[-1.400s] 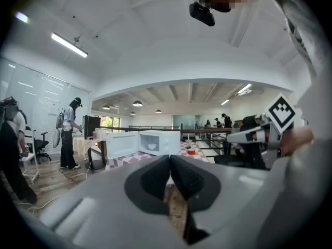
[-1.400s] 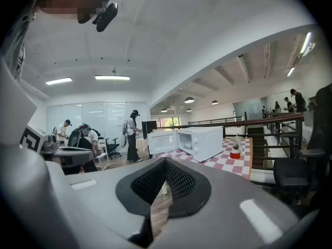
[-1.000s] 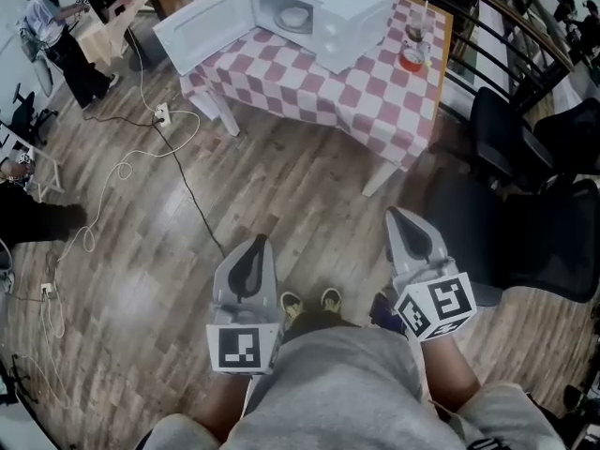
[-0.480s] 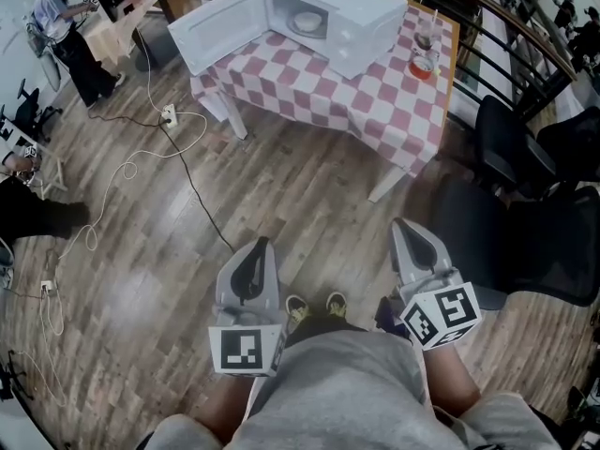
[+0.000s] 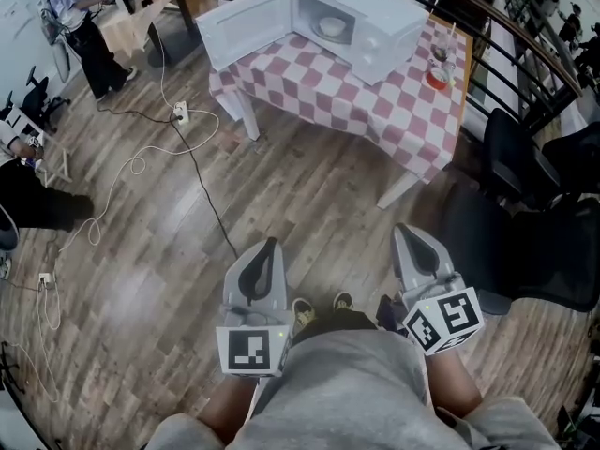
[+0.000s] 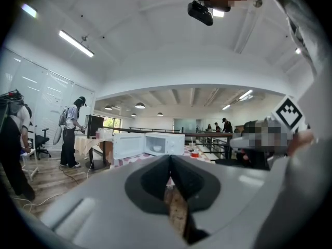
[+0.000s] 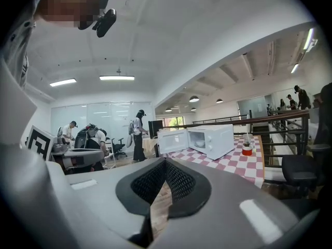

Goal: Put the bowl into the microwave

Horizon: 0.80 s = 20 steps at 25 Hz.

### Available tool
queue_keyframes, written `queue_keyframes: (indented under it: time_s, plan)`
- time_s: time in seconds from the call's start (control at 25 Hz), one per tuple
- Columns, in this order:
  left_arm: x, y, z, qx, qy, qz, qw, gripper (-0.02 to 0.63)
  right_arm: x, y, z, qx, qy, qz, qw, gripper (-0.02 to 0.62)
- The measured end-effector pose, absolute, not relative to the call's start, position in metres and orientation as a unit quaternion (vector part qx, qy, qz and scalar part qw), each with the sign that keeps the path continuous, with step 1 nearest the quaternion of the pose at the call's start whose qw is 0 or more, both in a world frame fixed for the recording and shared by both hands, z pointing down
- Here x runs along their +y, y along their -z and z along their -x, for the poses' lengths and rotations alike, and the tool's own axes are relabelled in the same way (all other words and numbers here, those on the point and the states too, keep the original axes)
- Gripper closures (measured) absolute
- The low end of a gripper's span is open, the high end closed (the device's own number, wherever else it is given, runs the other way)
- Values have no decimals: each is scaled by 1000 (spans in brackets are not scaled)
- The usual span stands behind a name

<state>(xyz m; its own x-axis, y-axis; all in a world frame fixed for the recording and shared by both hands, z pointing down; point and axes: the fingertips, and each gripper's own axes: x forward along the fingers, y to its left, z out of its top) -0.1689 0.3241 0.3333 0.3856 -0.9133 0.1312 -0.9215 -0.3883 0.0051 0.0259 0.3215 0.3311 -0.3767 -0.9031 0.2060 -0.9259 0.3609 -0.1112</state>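
A white microwave point(image 5: 367, 28) stands on a table with a pink checked cloth point(image 5: 375, 106), its door point(image 5: 246, 24) swung open to the left. A pale bowl point(image 5: 331, 26) sits inside its cavity. The left gripper view shows the same bowl point(image 6: 156, 149) small and far off. My left gripper point(image 5: 269, 244) and right gripper point(image 5: 405, 230) hover side by side over the wooden floor, well short of the table. Both point toward it. Each has its jaws shut with nothing between them, as also shown for the left gripper point(image 6: 169, 156) and the right gripper point(image 7: 165, 160).
A red cup point(image 5: 438, 75) and a glass stand at the table's right end. Black chairs point(image 5: 544, 186) and a railing line the right side. A cable with a power strip point(image 5: 180, 114) runs across the floor on the left. A person point(image 5: 80, 22) stands far left.
The table and microwave have slid rightward and lower in the head view. Both grippers have kept their place side by side, still shut and empty.
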Motion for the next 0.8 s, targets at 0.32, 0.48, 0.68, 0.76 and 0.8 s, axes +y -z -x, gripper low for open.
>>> queue_keyframes:
  time_s: [0.32,0.48,0.68,0.76,0.8]
  plan:
    - [334,-325,174,-532,-39,-845,34,597,327,-326,-10,-824,-95,-556,54,597]
    - [335,-320,175,-524,-32,-851,30,597,327,-321,-5,-825,-86,-557,53,597]
    - [336,-318,177,-527,-24,-849,30,597,326,-321,-2,-828,-81,-553,49,597]
    - [336,-319,178,-528,-26,-849,31,597,326,-322,0,-828,-81,-552,47,597]
    - [336,-320,178,-528,-27,-848,32,597,326,-323,1,-828,-81,-552,47,597]
